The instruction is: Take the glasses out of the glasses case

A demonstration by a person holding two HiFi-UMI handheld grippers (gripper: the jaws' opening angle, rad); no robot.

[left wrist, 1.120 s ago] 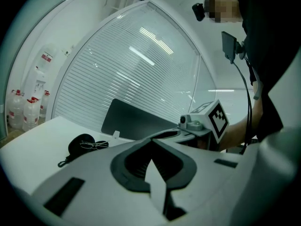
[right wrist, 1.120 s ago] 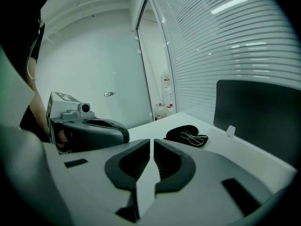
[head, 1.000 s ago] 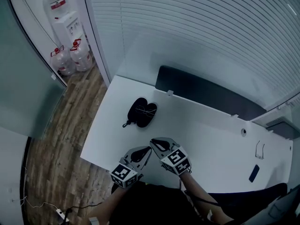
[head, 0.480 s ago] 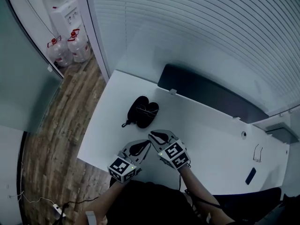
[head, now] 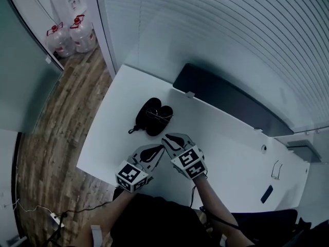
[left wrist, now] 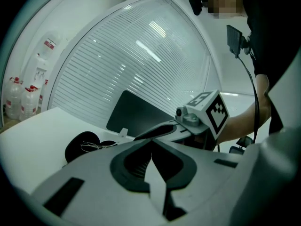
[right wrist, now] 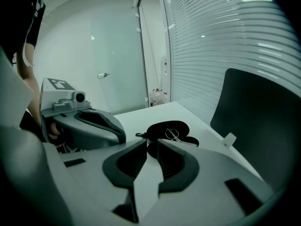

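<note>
A black glasses case (head: 149, 118) lies open on the white table (head: 108, 138), with thin wire-framed glasses (head: 161, 114) in it. My left gripper (head: 160, 148) and right gripper (head: 165, 137) hover side by side just short of the case, on the near side, both shut and empty. In the left gripper view the case (left wrist: 80, 146) and glasses (left wrist: 95, 146) lie ahead to the left, beyond my left gripper (left wrist: 151, 140). The right gripper view shows the case (right wrist: 165, 127) and glasses (right wrist: 175, 135) straight beyond my right gripper (right wrist: 148, 143).
A dark panel (head: 226, 104) runs along the table's far edge under white blinds. A phone (head: 266, 193) and a small wire stand (head: 276, 169) sit far right. Water bottles (head: 72, 32) stand on the wooden floor to the left.
Both grippers have crept a little nearer to the case, still shut. The head camera has shifted, so the table sits slightly differently in view. The case has not moved.
</note>
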